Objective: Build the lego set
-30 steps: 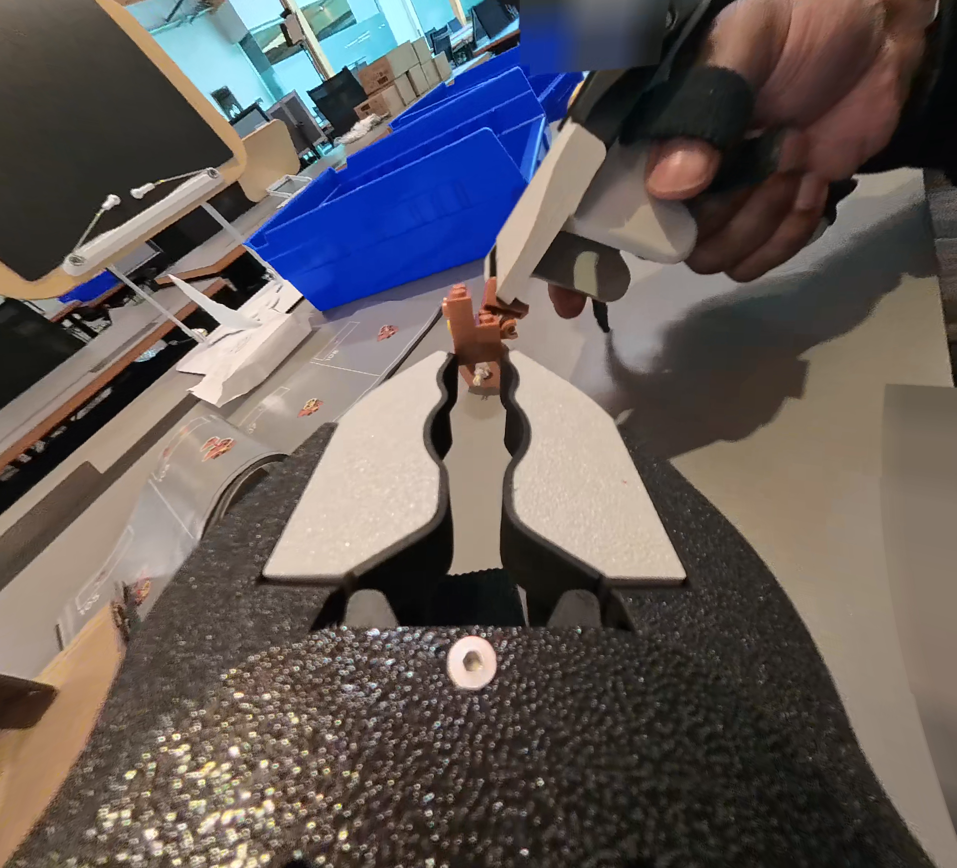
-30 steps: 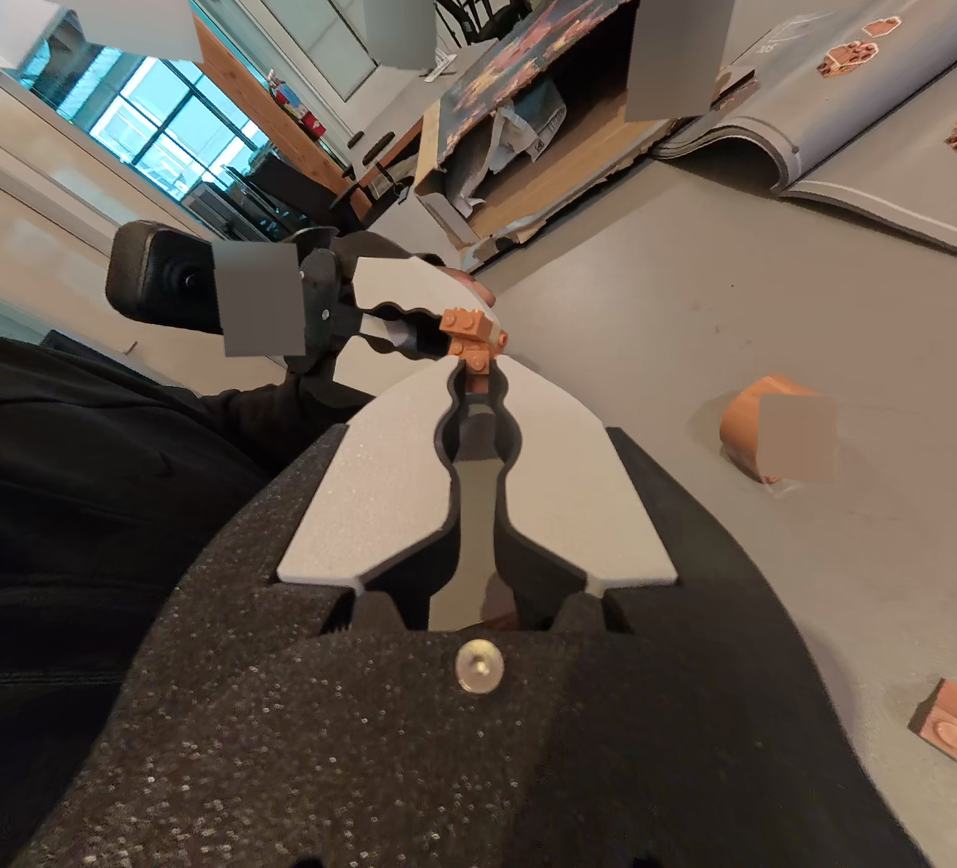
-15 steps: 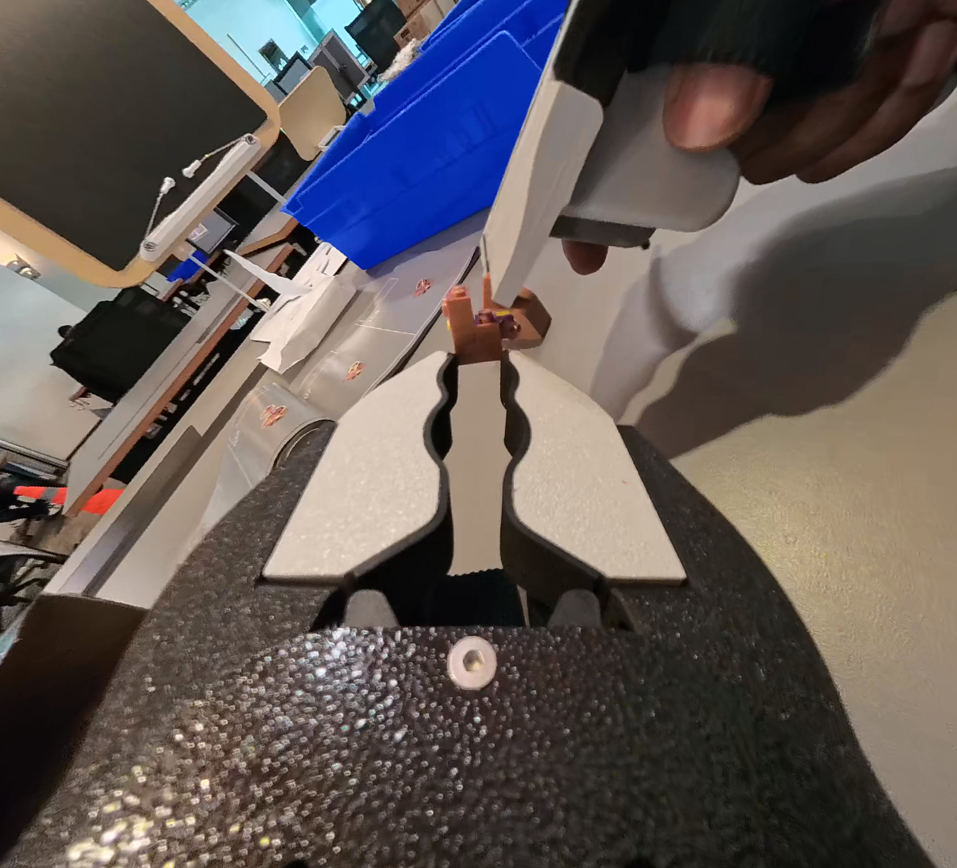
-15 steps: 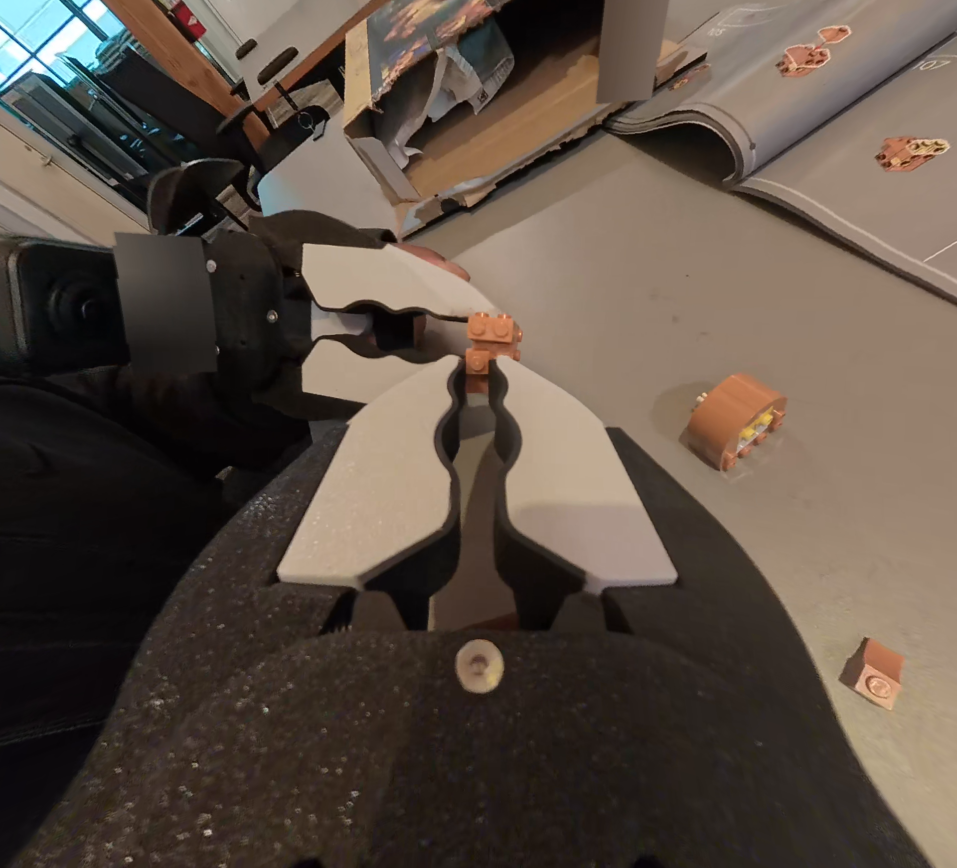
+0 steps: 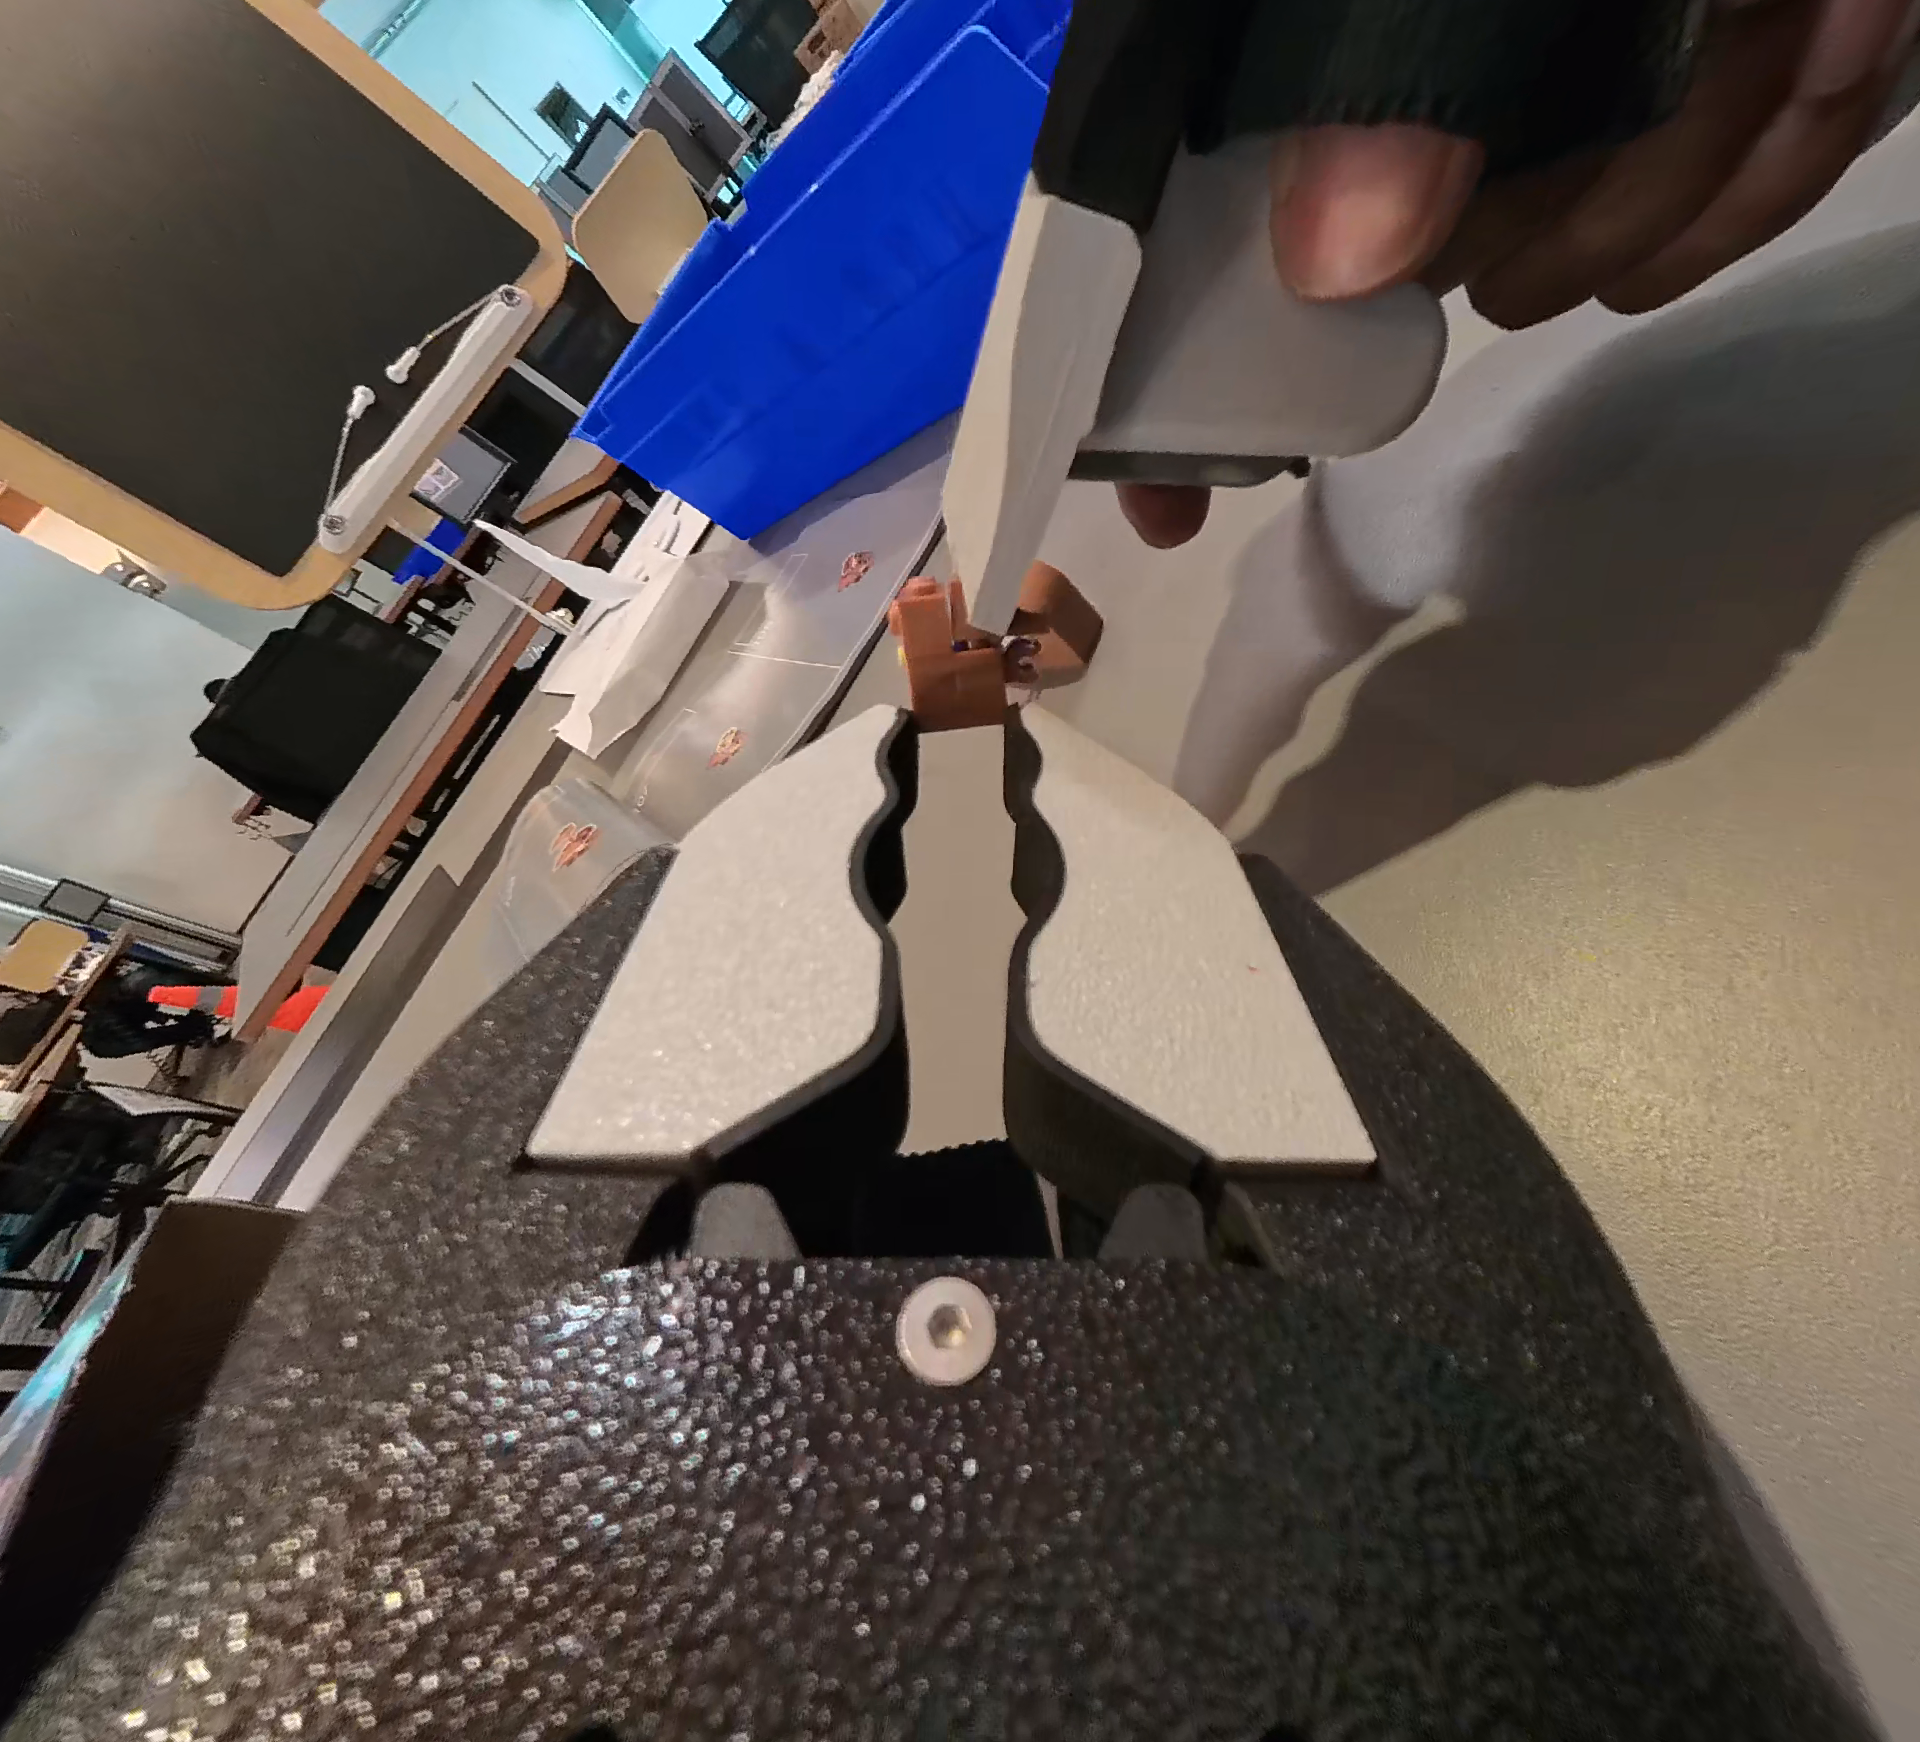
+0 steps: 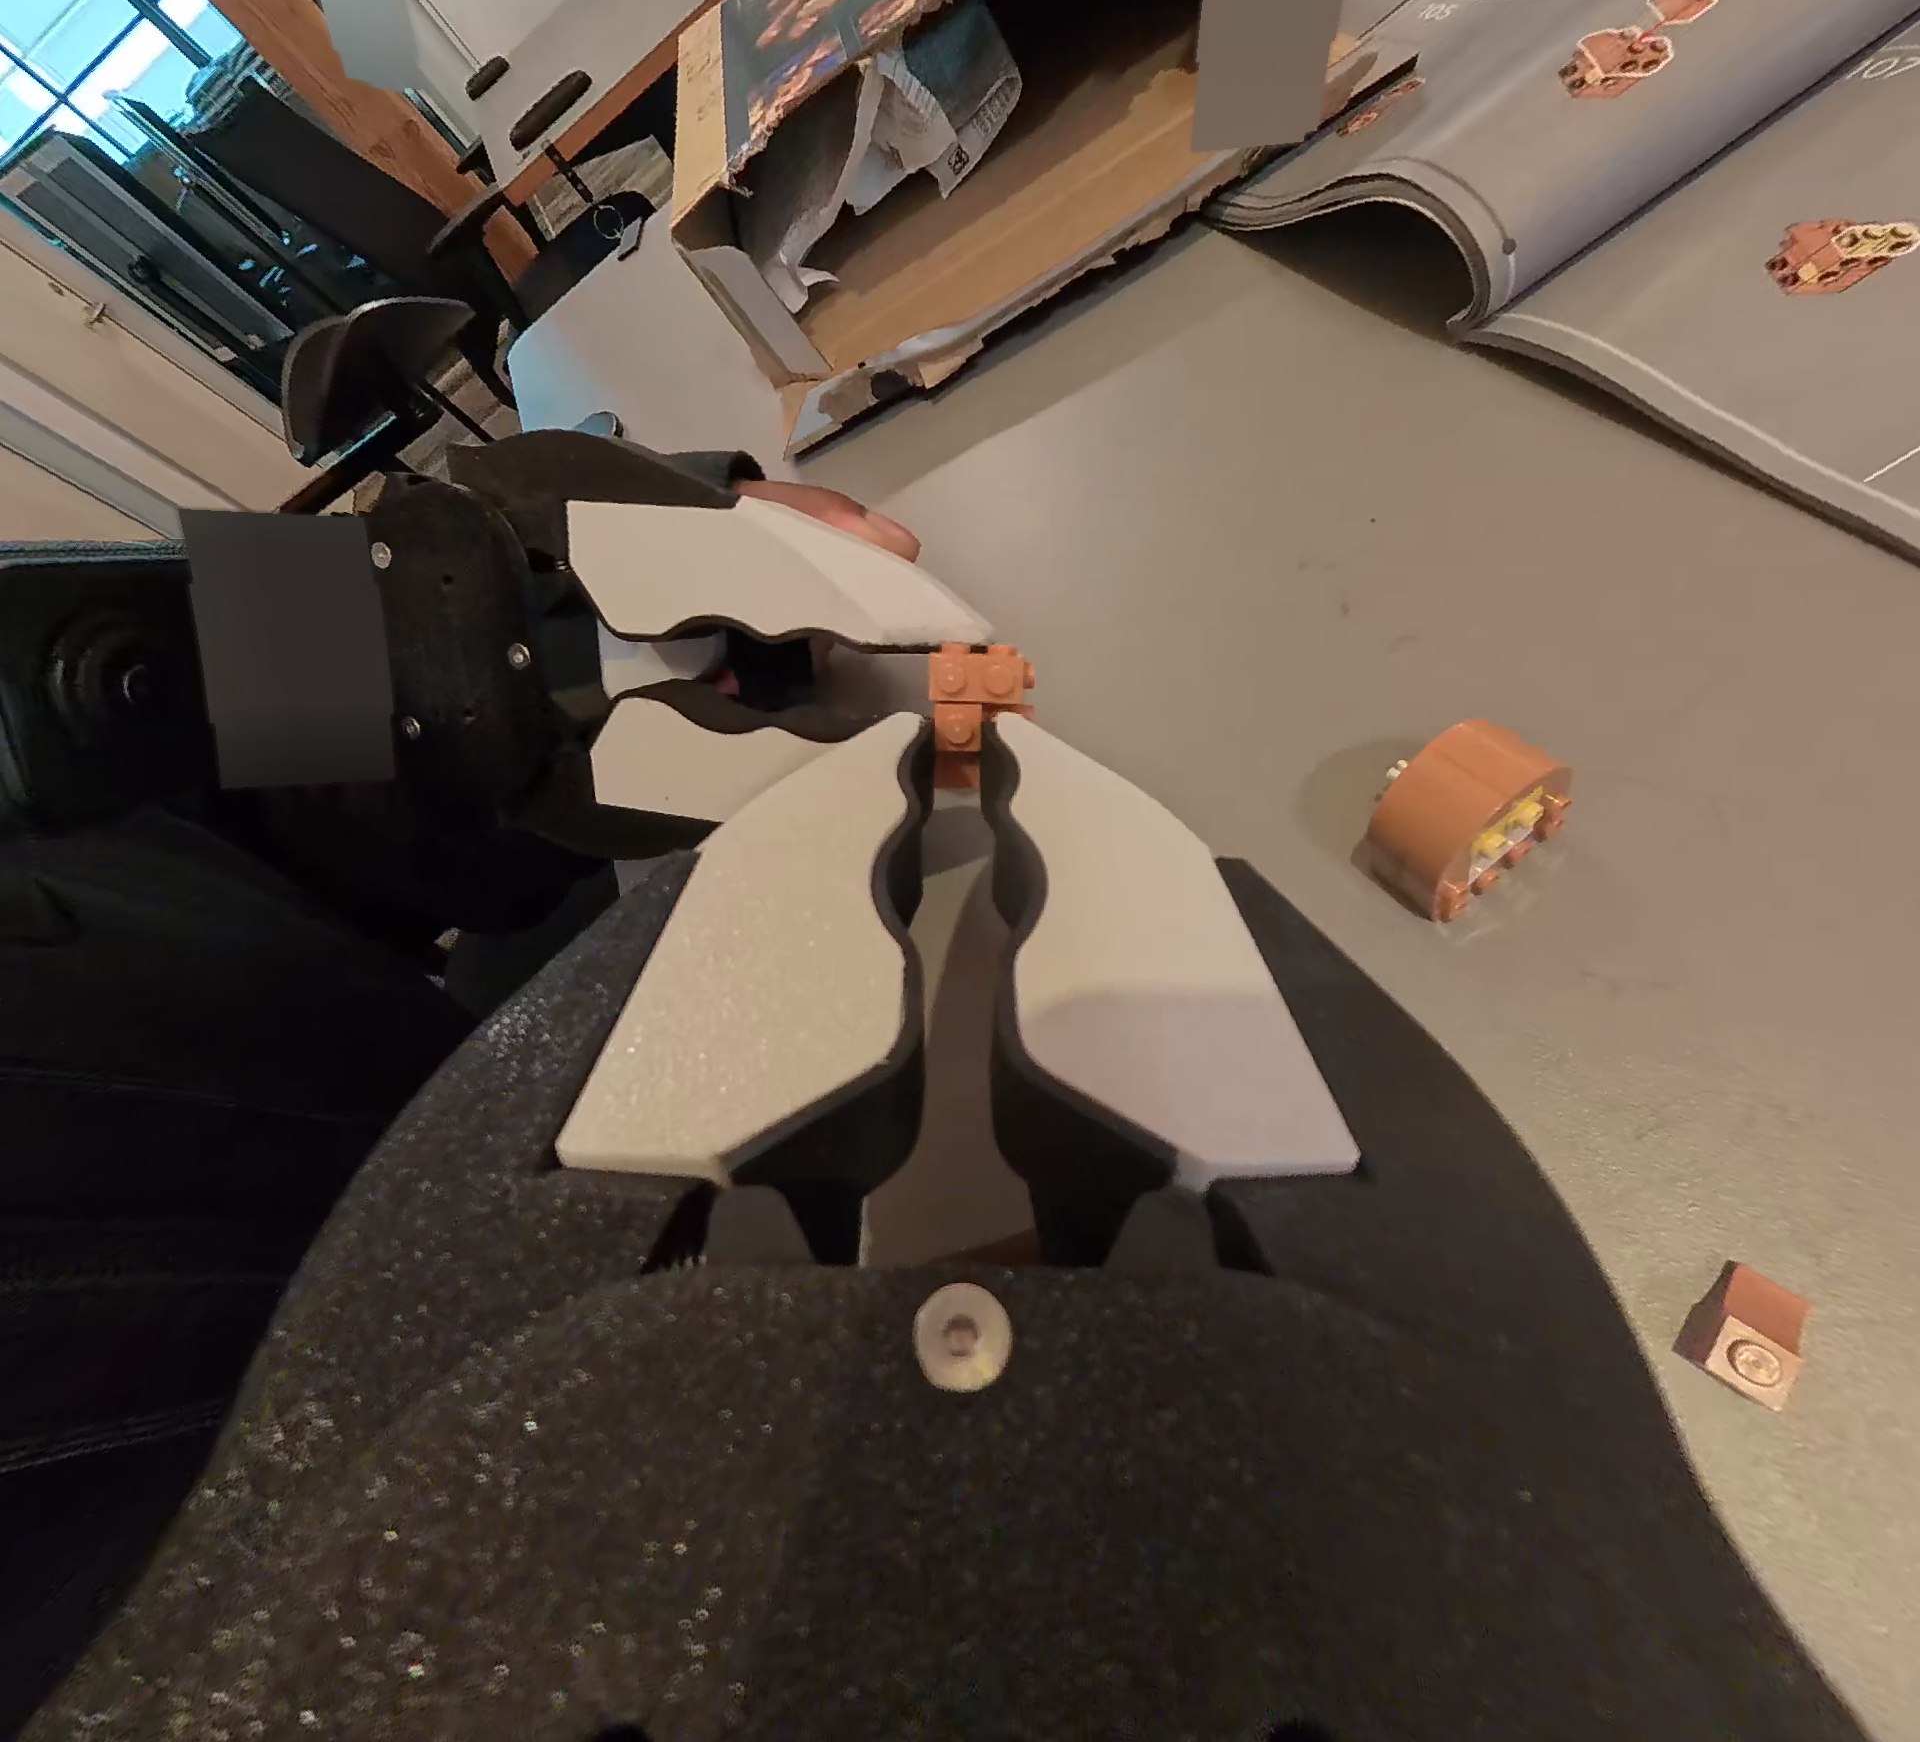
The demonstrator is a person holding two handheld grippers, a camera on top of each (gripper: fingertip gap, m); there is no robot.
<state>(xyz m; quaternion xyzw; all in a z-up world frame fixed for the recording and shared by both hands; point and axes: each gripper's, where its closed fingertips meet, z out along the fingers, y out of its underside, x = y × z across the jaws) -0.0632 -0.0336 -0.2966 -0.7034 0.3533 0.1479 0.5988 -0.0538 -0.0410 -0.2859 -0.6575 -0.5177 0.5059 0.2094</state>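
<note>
My left gripper (image 5: 958,726) is shut on a brown brick piece (image 5: 956,679) with a studded part standing up at its left. In the right wrist view this gripper (image 6: 966,664) comes in from the left, with its upper finger (image 6: 790,580) on a two-stud brown brick (image 6: 982,676). My right gripper (image 6: 958,728) is shut on a small brown brick (image 6: 961,742) that touches the underside of the two-stud brick. In the left wrist view the right gripper's finger (image 5: 1023,445) comes down from above onto the piece, held by a hand (image 5: 1558,134).
A round brown brick assembly (image 6: 1470,819) and a small brown brick (image 6: 1751,1334) lie on the grey table (image 6: 1351,549) to the right. An open instruction booklet (image 6: 1662,238) and a torn cardboard box (image 6: 935,134) lie beyond. Blue bins (image 5: 862,269) stand at the back. Less than 4 cm separates the two grippers' tips.
Both grippers keep their hold on the bricks. They have swung round together, and the right gripper has come closer and larger in the left wrist view. The round assembly now shows behind the bricks.
</note>
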